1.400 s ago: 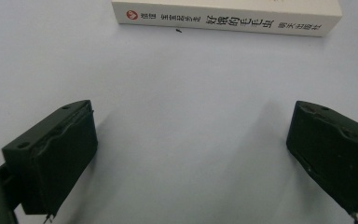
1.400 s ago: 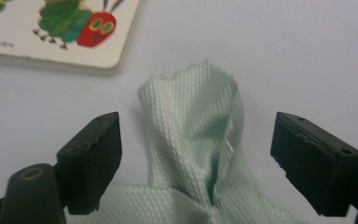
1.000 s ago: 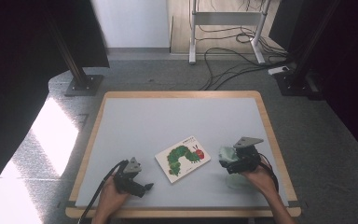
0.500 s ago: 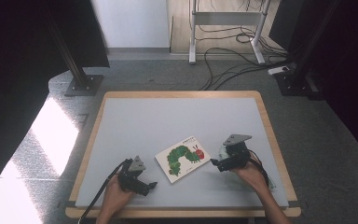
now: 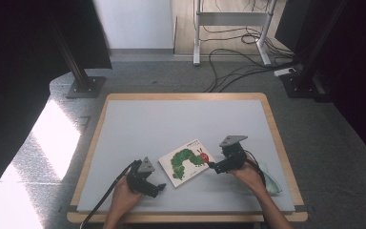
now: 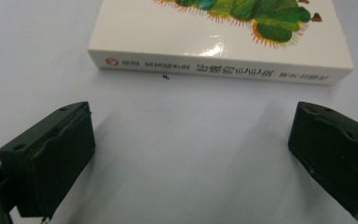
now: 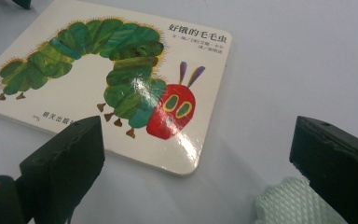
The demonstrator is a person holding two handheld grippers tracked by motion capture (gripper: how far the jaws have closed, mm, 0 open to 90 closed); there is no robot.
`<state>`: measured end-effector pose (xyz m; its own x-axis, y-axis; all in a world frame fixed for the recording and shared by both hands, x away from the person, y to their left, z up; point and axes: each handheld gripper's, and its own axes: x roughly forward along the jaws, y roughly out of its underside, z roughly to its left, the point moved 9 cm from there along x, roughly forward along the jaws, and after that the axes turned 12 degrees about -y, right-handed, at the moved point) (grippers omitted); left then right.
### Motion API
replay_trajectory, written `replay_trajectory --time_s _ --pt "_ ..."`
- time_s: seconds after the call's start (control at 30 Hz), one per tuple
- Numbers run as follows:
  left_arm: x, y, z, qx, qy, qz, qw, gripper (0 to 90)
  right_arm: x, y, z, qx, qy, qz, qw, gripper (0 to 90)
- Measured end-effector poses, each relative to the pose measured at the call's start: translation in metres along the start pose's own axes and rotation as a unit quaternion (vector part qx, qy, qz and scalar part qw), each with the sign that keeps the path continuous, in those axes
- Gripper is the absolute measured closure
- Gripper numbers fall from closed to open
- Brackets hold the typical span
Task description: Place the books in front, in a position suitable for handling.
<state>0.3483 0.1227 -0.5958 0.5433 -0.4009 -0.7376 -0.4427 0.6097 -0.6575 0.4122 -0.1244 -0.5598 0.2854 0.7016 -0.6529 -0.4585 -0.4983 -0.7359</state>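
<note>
A white board book [image 5: 187, 161] with a green caterpillar on its cover lies flat on the grey table top [image 5: 171, 124], near the front. My left gripper [image 5: 160, 187] rests on the table just left of the book, open, its jaws facing the book's spine [image 6: 219, 70] with a gap of bare table between. My right gripper [image 5: 211, 167] sits at the book's right edge, open. In the right gripper view its left jaw stands at the cover's near edge, below the caterpillar's red head [image 7: 171, 112]. Nothing is held.
A pale green mesh piece [image 5: 270, 177] lies by the right forearm and shows beside the right jaw [image 7: 289, 205]. The table has a wooden rim [image 5: 276, 138]. Beyond it are black stand bases [image 5: 85, 86], a white frame and cables [image 5: 238, 62] on the floor.
The right gripper has moved left to the book's right edge. The left gripper has shifted right toward the spine. The book has stayed in place.
</note>
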Motion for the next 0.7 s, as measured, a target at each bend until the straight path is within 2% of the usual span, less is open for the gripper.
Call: replay_trajectory --time_s 0.17,0.33,0.6,0.7 --pt "0.003 -0.006 -0.007 0.011 0.009 -0.008 0.9999 2.7 0.012 -0.009 0.005 -0.008 -0.011 0.004 0.9999 3.0" --pt "0.006 -0.007 -0.009 0.019 0.014 -0.003 0.9997 0.0 0.022 -0.014 0.007 -0.011 -0.02 0.013 0.9997 1.8" --pt "0.009 -0.012 -0.012 0.02 0.021 -0.004 0.9996 0.0 0.039 -0.017 0.002 -0.003 -0.03 0.028 0.9992 0.0" --pt "0.009 -0.012 -0.014 0.027 0.028 -0.006 0.9992 0.0 0.046 -0.02 0.003 0.001 -0.042 0.031 0.9987 0.0"
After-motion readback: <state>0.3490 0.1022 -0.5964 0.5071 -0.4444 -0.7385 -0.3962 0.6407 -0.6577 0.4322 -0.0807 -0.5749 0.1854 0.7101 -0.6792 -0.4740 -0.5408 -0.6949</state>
